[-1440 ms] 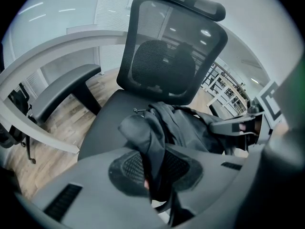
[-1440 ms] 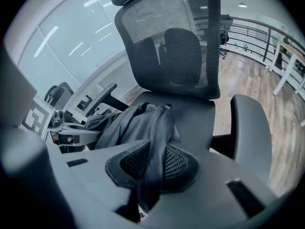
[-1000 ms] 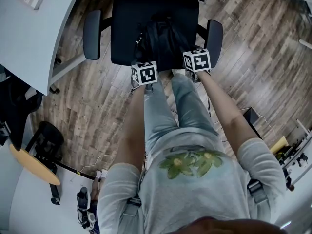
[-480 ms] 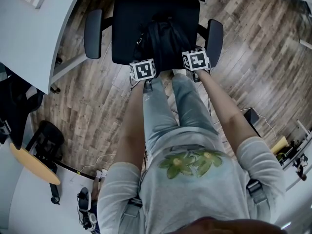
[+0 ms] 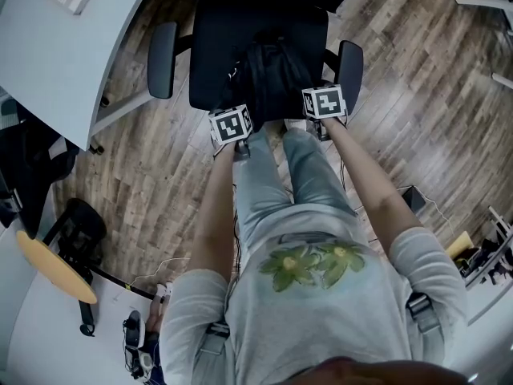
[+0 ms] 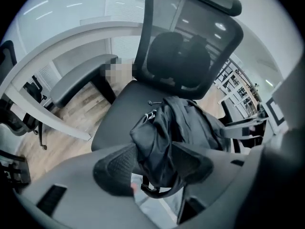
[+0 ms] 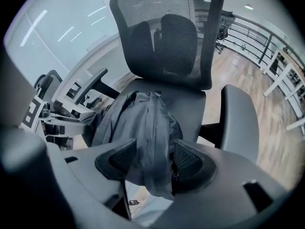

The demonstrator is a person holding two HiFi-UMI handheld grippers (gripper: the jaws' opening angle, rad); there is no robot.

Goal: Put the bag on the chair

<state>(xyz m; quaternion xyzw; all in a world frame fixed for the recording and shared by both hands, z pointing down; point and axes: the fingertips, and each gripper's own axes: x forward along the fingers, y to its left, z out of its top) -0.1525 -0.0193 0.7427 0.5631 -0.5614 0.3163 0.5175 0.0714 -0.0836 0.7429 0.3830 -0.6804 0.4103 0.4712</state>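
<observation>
The black bag lies slumped on the seat of the black office chair, its front fold hanging over the seat's front edge. Both grippers point steeply down at that edge. My left gripper has just been opening; in the left gripper view its jaws stand wide with the bag and a strap loop loose between them. My right gripper has just been opening too; in the right gripper view its jaws are spread around a hanging fold of the bag.
The chair's armrests flank the seat, and its mesh backrest rises behind. A white desk curves at the left. My legs stand against the seat's front. A yellow round top and cables lie on the wood floor.
The left gripper has drawn back a little from the seat's front edge, toward me. The right gripper has stayed where it was. The bag rests on the seat as before.
</observation>
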